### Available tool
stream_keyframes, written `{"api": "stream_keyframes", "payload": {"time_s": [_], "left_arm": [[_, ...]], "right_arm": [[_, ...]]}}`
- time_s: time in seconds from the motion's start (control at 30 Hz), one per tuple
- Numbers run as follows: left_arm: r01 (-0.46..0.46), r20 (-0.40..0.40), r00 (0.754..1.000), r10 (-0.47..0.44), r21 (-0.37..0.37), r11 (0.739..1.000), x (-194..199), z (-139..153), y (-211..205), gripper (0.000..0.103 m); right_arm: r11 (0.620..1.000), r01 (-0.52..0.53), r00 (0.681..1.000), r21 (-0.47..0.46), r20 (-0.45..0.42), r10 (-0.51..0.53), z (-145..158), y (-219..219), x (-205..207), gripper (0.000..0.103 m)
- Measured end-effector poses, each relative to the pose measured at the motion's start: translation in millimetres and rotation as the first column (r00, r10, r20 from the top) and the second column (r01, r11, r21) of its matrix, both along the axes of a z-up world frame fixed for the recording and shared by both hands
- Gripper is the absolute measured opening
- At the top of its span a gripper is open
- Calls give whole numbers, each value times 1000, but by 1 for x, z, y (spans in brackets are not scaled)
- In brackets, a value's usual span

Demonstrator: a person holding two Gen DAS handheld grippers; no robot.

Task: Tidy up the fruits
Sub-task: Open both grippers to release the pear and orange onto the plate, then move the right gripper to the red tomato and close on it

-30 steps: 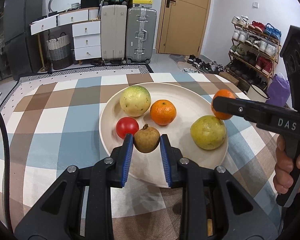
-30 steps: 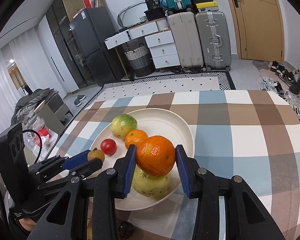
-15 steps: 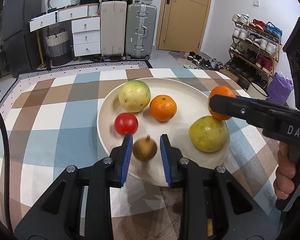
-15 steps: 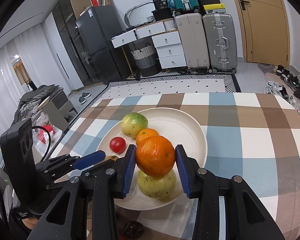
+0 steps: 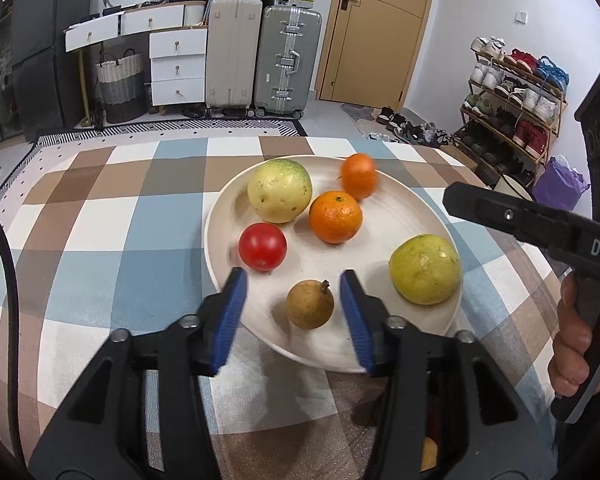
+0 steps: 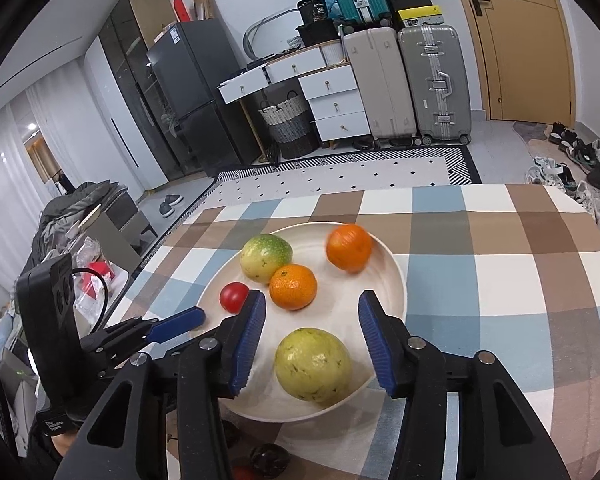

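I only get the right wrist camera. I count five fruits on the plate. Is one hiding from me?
Observer: Yes. A small brown fruit lies on the plate, between the open fingers of the left hand-held gripper.
Operator: Is it bumping the tomato?
Observer: No, it sits apart from the tomato.
Operator: What's past the shoes on the floor?
Observer: A shoe rack stands against the wall.
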State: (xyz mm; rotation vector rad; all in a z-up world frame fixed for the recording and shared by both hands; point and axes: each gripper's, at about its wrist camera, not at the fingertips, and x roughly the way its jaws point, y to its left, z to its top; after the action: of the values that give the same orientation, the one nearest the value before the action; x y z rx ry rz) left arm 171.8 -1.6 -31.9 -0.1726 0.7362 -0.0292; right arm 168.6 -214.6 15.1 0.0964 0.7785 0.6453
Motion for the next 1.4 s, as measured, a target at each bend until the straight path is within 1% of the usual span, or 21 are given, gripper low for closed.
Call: {"api": "stream_keyframes", "payload": {"time_s": [0.03, 0.07, 0.1, 0.13, 0.17, 0.23, 0.27, 0.3, 0.37, 0.4, 0.53, 0.77, 0.9, 1.0, 1.07, 1.2, 1.3, 1.4], "left_arm": [[2, 7, 1000, -2, 4, 1000, -2, 1, -1, 60], [2, 12, 1000, -2, 8, 1000, -3, 2, -2, 65], [-4, 15, 1000, 4, 12, 1000, -4, 4, -2, 75], [-13, 18, 1000, 13, 11, 1000, -6, 5, -1, 83], [-20, 20, 1000, 20, 4, 1000, -8, 5, 0, 83], [-29, 15, 999, 30, -22, 999, -11, 7, 6, 83], [-38, 13, 999, 38, -33, 999, -14, 8, 8, 84], [-44, 15, 999, 45, -46, 998, -16, 9, 11, 87], [-68, 22, 997, 69, -53, 996, -23, 11, 15, 96], [-81, 32, 996, 82, -49, 996, -27, 13, 17, 102], [-86, 68, 994, 89, -36, 996, -44, 21, 19, 102], [-86, 109, 990, 84, 12, 996, -74, 34, 9, 102], [-78, 118, 990, 77, 11, 997, -90, 37, 3, 102], [-81, 130, 988, 77, 22, 996, -101, 37, -2, 102], [-73, 132, 989, 70, 22, 997, -107, 37, -4, 102], [-48, 132, 990, 41, 50, 998, -118, 35, -15, 102], [-41, 117, 993, 31, 82, 996, -118, 32, -22, 102], [-27, 93, 995, 19, 84, 996, -116, 28, -26, 102]], "right_arm": [[1000, 5, 1000, 1, -2, -5, 0, -1, 0, 58], [1000, 9, 1000, 4, -6, -9, 0, -2, 1, 62], [1000, 12, 1000, 7, -10, -12, 0, -4, 1, 70], [1000, 12, 1000, 12, -12, -12, 0, -5, 1, 73], [1000, 10, 1000, 16, -14, -10, 1, -6, 0, 75], [1000, 7, 1000, 18, -16, -7, 2, -6, -1, 85], [1000, 4, 1000, 21, -18, -4, 2, -7, -2, 88], [1000, 2, 1000, 22, -20, -2, 2, -7, -3, 92], [1000, -6, 1000, 15, -24, 6, 2, -7, -8, 96], [1000, -10, 1000, 8, -23, 11, 2, -6, -10, 99], [999, -29, 1000, -17, -2, 29, 3, -7, -22, 102], [999, -26, 1000, -37, -2, 26, -3, -16, -46, 102], [998, -20, 1000, -67, 8, 21, -4, -21, -59, 102], [997, -13, 1000, -73, 20, 14, -4, -26, -67, 102], [997, -14, 1000, -72, 23, 16, -5, -29, -74, 102], [996, -38, 999, -86, 31, 41, -7, -32, -90, 102], [991, -72, 997, -117, 3, 73, -13, -28, -96, 102], [985, -117, 993, -128, -35, 113, -21, -23, -100, 102]]}}
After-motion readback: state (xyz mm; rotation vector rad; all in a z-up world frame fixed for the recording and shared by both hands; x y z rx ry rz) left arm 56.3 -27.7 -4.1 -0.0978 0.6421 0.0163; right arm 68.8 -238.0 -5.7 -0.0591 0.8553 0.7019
